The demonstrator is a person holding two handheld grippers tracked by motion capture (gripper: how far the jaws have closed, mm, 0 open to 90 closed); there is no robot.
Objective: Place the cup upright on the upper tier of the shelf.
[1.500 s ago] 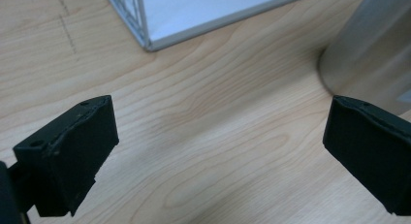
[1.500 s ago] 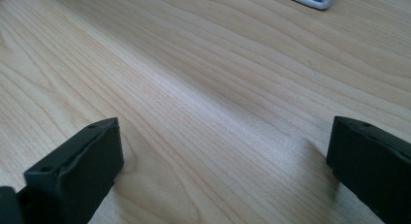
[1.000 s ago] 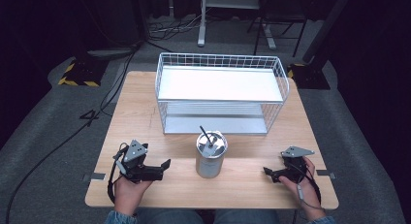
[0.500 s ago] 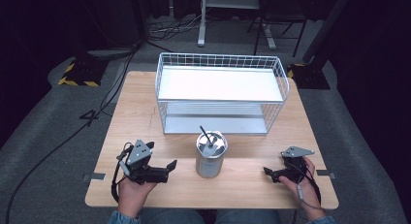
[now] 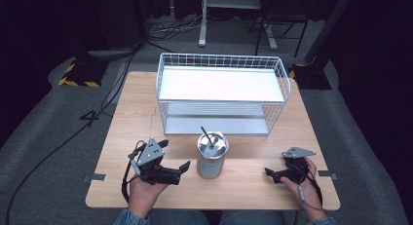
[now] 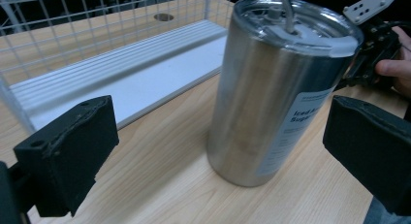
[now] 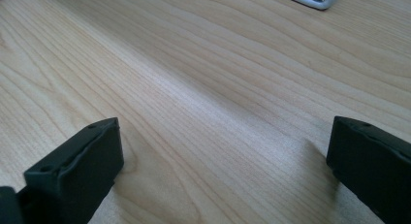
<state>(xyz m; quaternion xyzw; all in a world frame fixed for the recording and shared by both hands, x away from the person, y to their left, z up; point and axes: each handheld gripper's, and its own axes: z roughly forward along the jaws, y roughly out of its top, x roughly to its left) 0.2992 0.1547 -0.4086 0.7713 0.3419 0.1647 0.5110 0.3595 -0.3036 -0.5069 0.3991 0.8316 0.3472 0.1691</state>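
Observation:
A steel tumbler (image 5: 212, 157) with a clear lid and a dark straw stands upright near the table's front middle. My left gripper (image 5: 174, 155) is open just left of it, held low in a hand and pointing at it. In the left gripper view the tumbler (image 6: 271, 98) stands a short way ahead between the two spread black pads (image 6: 72, 151), untouched. My right gripper (image 5: 275, 166) is open at the front right, low over the bare wood and apart from the tumbler. Between its jaws in the right gripper view (image 7: 223, 161) lies plain tabletop.
A white wire basket rack (image 5: 221, 55) with a white upper shelf and a ribbed lower shelf (image 6: 121, 78) stands behind the tumbler, across the table's far half. The wooden table (image 5: 136, 113) has bare strips on both sides. Cables trail from both grippers.
My left gripper has moved to the right, closer to the tumbler. The right gripper and the tumbler have stayed where they were.

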